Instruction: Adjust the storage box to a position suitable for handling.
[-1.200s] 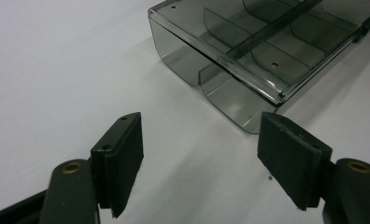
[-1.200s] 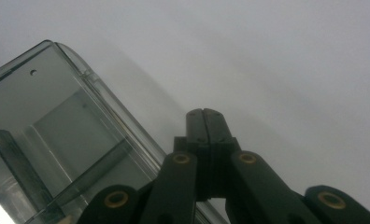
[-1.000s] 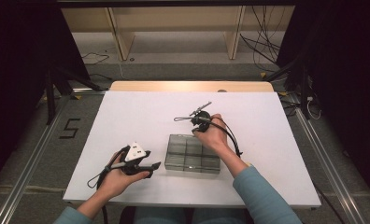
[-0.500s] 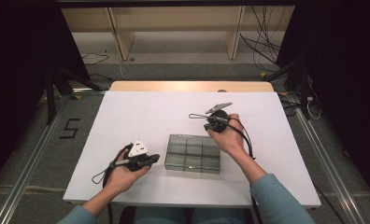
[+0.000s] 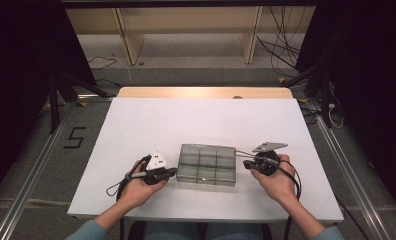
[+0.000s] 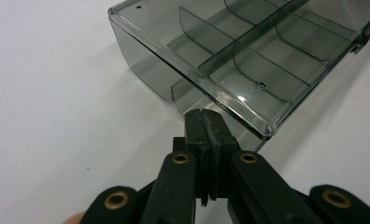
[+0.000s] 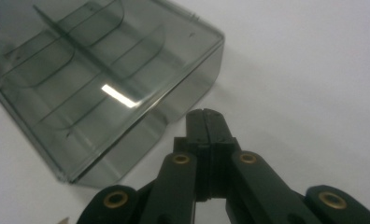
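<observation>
Smoky clear plastic divider box, lid closed, lies mid-table on the white tabletop, long axis running hand to hand. Left gripper noses its left end, right gripper its right; both are pressed together, empty, about equally near.

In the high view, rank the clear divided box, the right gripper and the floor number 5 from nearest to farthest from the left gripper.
1. Clear divided box, right beside the left gripper.
2. Floor number 5, off the table's left edge.
3. Right gripper, past the box's far side; close to the 5's distance.
</observation>
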A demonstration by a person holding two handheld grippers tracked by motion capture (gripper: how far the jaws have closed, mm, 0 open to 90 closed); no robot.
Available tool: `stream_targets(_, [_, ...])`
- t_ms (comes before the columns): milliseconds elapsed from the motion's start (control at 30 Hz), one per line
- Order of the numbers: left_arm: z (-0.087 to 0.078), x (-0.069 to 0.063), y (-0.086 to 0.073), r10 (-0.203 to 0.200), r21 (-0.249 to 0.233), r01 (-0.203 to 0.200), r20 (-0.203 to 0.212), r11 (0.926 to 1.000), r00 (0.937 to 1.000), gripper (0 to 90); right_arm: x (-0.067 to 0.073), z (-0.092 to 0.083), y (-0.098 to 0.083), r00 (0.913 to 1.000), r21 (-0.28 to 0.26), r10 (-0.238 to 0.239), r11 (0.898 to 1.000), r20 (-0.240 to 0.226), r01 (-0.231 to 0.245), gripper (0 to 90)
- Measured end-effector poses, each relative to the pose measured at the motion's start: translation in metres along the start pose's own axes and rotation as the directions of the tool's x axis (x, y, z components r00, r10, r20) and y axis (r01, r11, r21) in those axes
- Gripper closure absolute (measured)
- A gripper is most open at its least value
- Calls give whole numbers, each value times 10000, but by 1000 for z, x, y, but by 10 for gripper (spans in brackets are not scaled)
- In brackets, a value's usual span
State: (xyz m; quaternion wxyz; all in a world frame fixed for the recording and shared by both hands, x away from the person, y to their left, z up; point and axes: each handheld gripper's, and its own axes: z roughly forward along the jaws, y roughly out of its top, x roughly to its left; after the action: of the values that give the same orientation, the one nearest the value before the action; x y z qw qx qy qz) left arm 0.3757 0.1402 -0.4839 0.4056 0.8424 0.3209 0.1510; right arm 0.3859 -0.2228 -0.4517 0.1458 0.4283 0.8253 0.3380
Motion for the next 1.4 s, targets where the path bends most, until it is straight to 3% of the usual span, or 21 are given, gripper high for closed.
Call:
stream_targets(167, [0,-1,-1,207,-55,-207,-60,9998,9998,896,5,7,-9,9995,86,-148,9998,-289,151,900])
stream_targets(500, [0,-5,0,343,-51,-343,-75,9994,9994,896,10,18,-6,9980,118,-439,9989,-454,445,900])
stream_targets(633, [-1,-7,0,494,14,-494,-184,9988,9986,896,12,20,-4,9972,202,-704,9973,-239,709,900])
stream_targets(933, [-2,-7,0,596,-58,-598,-292,9982,9978,868,11,21,-5,9976,74,-646,9979,-244,648,900])
stream_targets(1033, [-8,-2,-1,597,-186,-608,-568,9980,9966,783,7,12,-8,9990,-258,-440,9987,-11,440,900])
stream_targets(1100, [-13,0,-2,570,-242,-589,-747,9980,9956,717,4,6,-12,9993,-491,-373,9981,-80,368,851])
stream_targets(1167, [-15,1,-3,526,-271,-548,-764,9981,9957,670,3,4,-14,9990,-601,-405,9974,-173,394,832])
stream_targets(1267, [-21,1,-6,261,-372,-281,-530,9989,9983,506,2,-4,-22,9978,-947,-556,9941,-350,521,764])
stream_targets(1367, [-26,0,-8,237,-380,-258,-550,9989,9982,457,3,-8,-25,9974,-1106,-583,9924,-430,533,730])
stream_targets(1400, [-28,1,-9,242,-375,-263,-564,9990,9981,398,3,-12,-28,9970,-1219,-653,9907,-418,598,703])
